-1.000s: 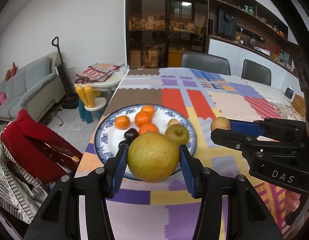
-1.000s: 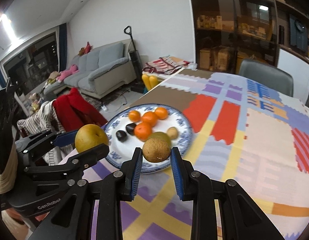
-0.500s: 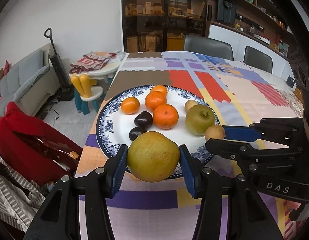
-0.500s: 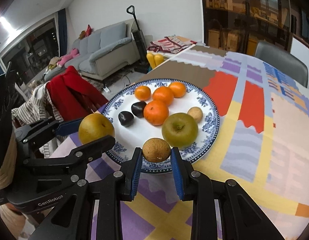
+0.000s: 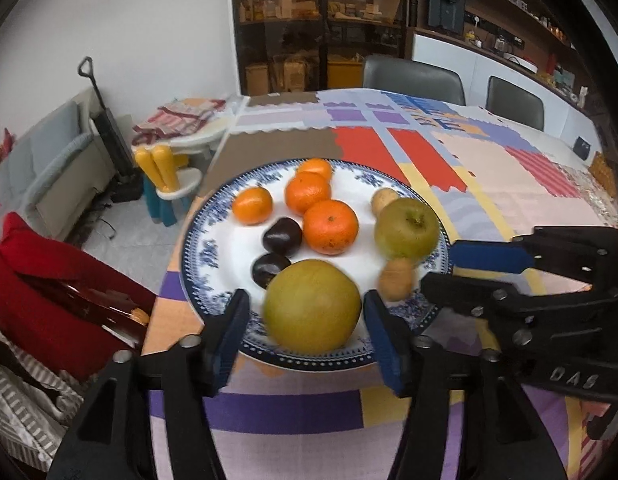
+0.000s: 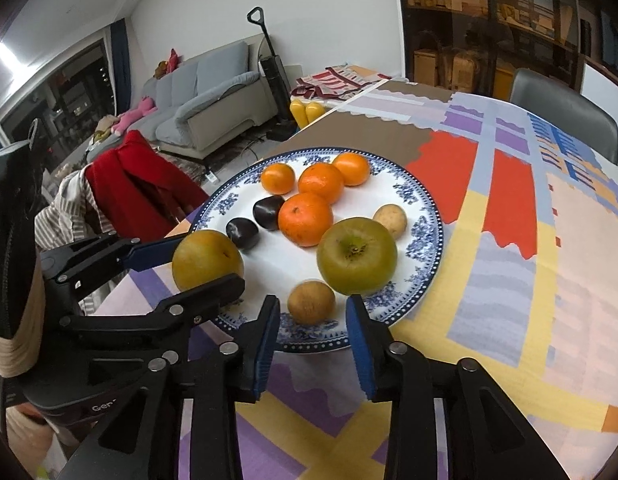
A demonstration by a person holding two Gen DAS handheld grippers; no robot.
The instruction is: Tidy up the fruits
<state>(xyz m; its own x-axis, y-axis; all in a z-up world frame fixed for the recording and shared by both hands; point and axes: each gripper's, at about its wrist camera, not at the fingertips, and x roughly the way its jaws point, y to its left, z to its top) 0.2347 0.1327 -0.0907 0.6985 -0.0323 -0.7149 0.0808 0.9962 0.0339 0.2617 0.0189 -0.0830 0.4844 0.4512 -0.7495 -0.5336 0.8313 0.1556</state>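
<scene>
Both grippers released, jaws just opened — left gripper (image 5: 307, 334) straddles pear (image 5: 312, 306) at plate (image 5: 197, 280) 6 o'clock; right gripper (image 6: 312, 330) straddles longan (image 6: 311, 303). Pear probably heavy, smooth — grip its widest girth.

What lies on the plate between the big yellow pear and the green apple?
The small brown fruit, beside the pear and just below the apple, in the left wrist view.

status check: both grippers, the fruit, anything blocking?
Left gripper jaws just opening, large yellow-green pear loose between them. Right gripper just opening, small brown round fruit released on blue-and-white patterned plate. Nothing blocking.
</scene>
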